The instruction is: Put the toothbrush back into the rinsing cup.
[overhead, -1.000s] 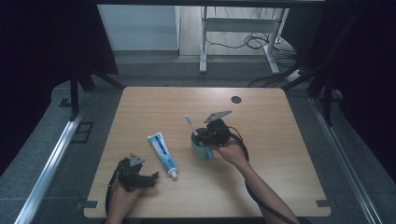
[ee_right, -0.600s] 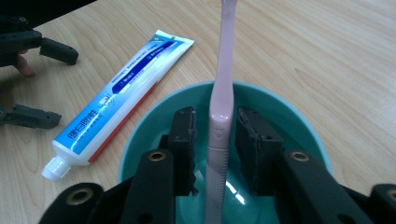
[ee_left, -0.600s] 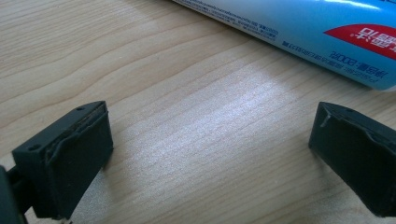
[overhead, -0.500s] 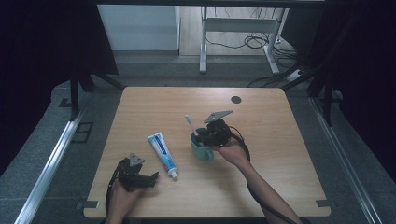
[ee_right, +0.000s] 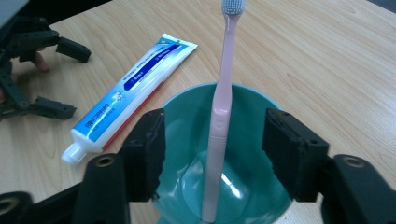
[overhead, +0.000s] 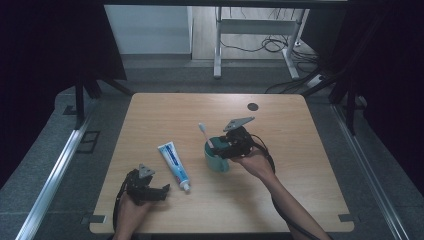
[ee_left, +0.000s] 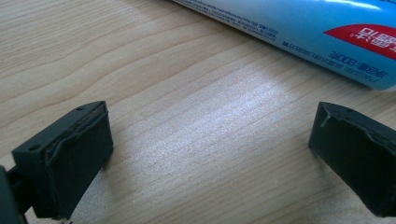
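A teal cup [overhead: 216, 161] [ee_right: 183, 116] stands mid-table with a pink toothbrush [overhead: 202, 128] [ee_right: 219, 107] leaning upright inside it, bristles up. My right gripper [overhead: 219, 148] [ee_right: 215, 144] hovers over the cup's rim, open, with one jaw on each side of the brush handle and a gap to both. A blue-and-white toothpaste tube [overhead: 174, 160] [ee_right: 130, 98] [ee_left: 327, 32] lies flat to the left of the cup, cap toward the front edge. My left gripper [overhead: 162, 192] [ee_left: 210, 149] [ee_right: 63, 79] rests low on the table beside the tube's cap end, open, with bare wood between its jaws.
The wooden table [overhead: 280, 120] has a round dark cable hole [overhead: 253, 106] near its far right corner. Cables trail from both grippers toward the front edge. Beyond the table are a grey floor, metal rails and a desk frame.
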A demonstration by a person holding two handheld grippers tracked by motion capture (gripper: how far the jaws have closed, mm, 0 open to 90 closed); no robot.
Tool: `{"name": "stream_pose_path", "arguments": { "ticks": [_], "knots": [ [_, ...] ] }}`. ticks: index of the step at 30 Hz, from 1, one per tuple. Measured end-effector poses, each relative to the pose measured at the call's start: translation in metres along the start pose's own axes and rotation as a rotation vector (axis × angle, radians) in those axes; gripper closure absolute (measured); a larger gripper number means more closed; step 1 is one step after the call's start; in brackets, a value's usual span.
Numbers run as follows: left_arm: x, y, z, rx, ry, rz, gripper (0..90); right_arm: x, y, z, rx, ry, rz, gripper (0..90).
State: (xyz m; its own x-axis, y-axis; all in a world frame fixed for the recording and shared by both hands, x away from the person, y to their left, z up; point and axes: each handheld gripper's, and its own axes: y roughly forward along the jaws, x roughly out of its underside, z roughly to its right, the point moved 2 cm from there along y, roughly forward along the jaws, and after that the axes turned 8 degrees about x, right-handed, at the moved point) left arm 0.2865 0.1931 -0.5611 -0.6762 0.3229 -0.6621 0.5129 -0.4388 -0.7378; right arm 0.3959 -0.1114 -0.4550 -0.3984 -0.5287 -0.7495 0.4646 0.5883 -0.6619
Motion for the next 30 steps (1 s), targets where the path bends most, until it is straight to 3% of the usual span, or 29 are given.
{"name": "stream_pose_path", "arguments": {
  "ticks": [6, 18, 30],
  "knots": [
    [0.0, 0.0, 0.0, 0.0, 0.001, 0.0, 0.0, 0.005, -0.009, 0.001, -0.011, -0.008, -0.002, 30.5],
    [0.0, 0.0, 0.0, 0.0, 0.002, -0.001, 0.0, 0.022, -0.028, 0.01, -0.005, 0.029, 0.02, 15.1],
    [0.0, 0.0, 0.0, -0.001, -0.006, 0.0, 0.0, 0.042, -0.038, 0.017, 0.029, 0.008, -0.003, 8.4]
  ]
}}
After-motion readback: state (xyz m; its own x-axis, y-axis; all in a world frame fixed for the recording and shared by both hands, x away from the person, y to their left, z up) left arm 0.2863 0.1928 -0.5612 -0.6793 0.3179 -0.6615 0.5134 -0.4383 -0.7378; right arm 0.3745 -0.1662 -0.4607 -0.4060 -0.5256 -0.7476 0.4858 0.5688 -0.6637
